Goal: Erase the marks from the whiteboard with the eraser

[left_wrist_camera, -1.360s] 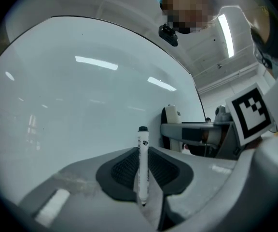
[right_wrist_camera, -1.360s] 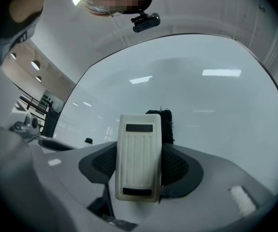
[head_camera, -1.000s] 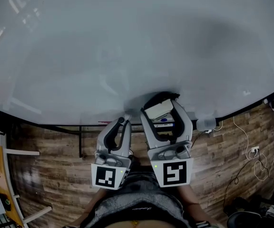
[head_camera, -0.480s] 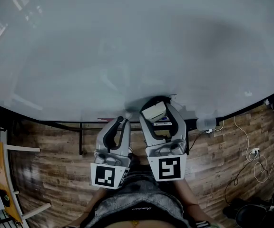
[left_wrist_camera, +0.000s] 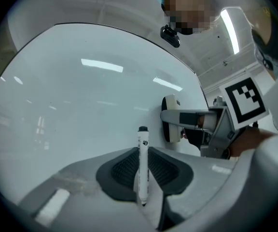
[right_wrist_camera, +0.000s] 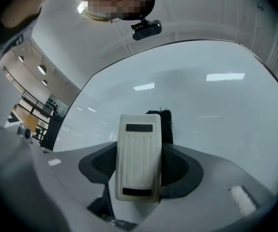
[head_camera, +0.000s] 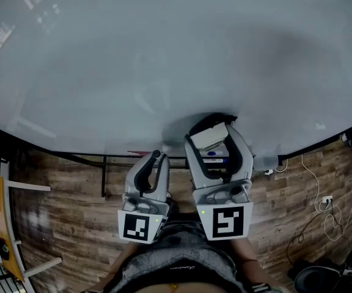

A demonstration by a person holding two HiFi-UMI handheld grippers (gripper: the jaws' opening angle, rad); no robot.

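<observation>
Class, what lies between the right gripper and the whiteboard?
A white ribbed plastic eraser, black felt toward the glossy whiteboard, clamped in the right gripper; right gripper view.

Left tongs (head_camera: 158,155) tight on a marker (left_wrist_camera: 142,164), right tongs (head_camera: 211,126) just beside, slightly ahead, tight on the eraser (right_wrist_camera: 138,158).

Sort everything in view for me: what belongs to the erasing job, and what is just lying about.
For the job:
- whiteboard
- eraser, clamped in the right claw

Not for the job:
- marker, clamped in the left claw
- cables lying on the wooden floor
</observation>
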